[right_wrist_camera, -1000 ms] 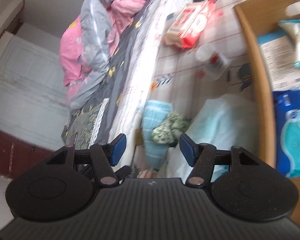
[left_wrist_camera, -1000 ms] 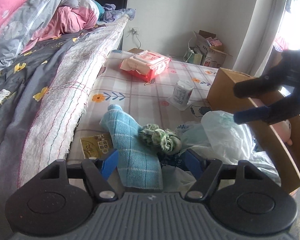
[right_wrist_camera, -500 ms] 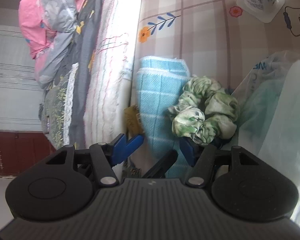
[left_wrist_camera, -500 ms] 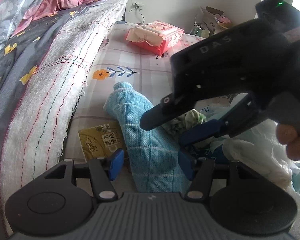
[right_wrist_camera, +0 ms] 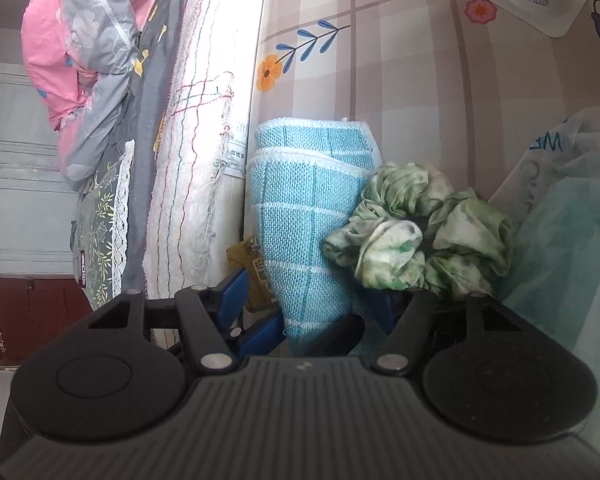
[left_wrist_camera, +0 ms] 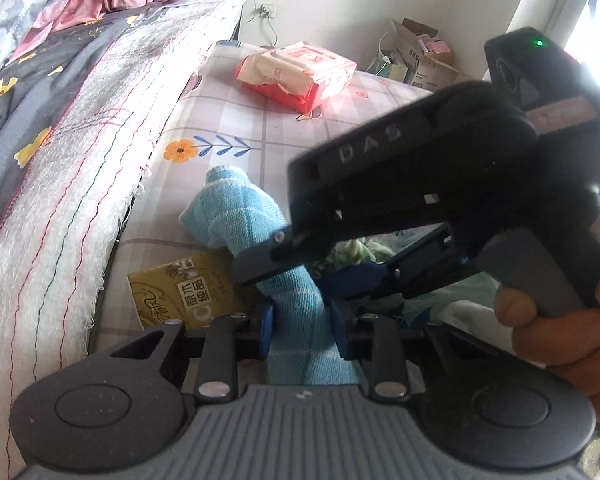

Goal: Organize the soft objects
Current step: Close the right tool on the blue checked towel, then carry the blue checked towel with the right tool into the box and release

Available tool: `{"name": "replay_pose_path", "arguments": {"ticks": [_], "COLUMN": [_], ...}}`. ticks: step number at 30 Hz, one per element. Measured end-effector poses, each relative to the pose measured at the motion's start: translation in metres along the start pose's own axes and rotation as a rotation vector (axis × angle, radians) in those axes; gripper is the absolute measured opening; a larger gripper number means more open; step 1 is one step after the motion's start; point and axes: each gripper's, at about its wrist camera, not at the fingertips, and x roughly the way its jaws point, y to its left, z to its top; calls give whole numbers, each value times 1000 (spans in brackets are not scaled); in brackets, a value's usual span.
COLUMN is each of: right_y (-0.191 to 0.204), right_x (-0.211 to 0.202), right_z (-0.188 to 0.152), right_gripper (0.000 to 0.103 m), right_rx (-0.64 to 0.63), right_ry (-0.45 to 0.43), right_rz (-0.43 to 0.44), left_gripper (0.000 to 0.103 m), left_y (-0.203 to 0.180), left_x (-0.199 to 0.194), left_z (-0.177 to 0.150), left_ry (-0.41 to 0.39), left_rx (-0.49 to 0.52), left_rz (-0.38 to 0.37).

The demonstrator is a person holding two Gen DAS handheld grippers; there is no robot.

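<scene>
Both grippers have dropped in close since a second ago. Left gripper [left_wrist_camera: 303, 330] jaws just closed, now clamped on the near end of the towel [left_wrist_camera: 260, 240]. Right gripper [left_wrist_camera: 300, 268] jaws narrowing, straddling the towel's middle; contact unclear.

Towel: light blue, white grid, rolled, lying on the checked mat [left_wrist_camera: 236, 120] beside the bed edge [left_wrist_camera: 80, 184]. Green scrunchie [right_wrist_camera: 416, 236] touches its right side; plastic bag [right_wrist_camera: 560, 208] further right. Yellow packet [left_wrist_camera: 180, 292] lies left. Open mat beyond.
</scene>
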Motion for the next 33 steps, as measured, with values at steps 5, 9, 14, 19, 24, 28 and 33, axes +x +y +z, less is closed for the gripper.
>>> {"name": "replay_pose_path", "arguments": {"ticks": [5, 9, 14, 19, 24, 28, 33], "right_y": [-7, -4, 2, 1, -27, -67, -129], "right_x": [-14, -37, -78, -129, -194, -245, -291], "right_z": [-7, -17, -32, -48, -63, -74, -86], "right_gripper": [30, 25, 23, 23, 22, 21, 17], "right_rx": [0, -26, -73, -115, -105, -55, 41], "right_ry": [-27, -60, -115, -208, -328, -420, -496], "right_rz": [38, 95, 199, 277, 330, 346, 326], "left_gripper": [30, 30, 30, 30, 31, 36, 49], "left_y": [-10, -26, -45, -79, -131, -182, -226], "left_x": [-17, -46, -83, -110, -117, -104, -75], "left_z": [0, -1, 4, 11, 23, 31, 29], "left_ry": [-29, -83, -158, -225, -267, -270, -238], "left_rx": [20, 49, 83, 140, 238, 307, 349], "left_rz": [-15, -21, -35, -74, -158, -242, -302]}}
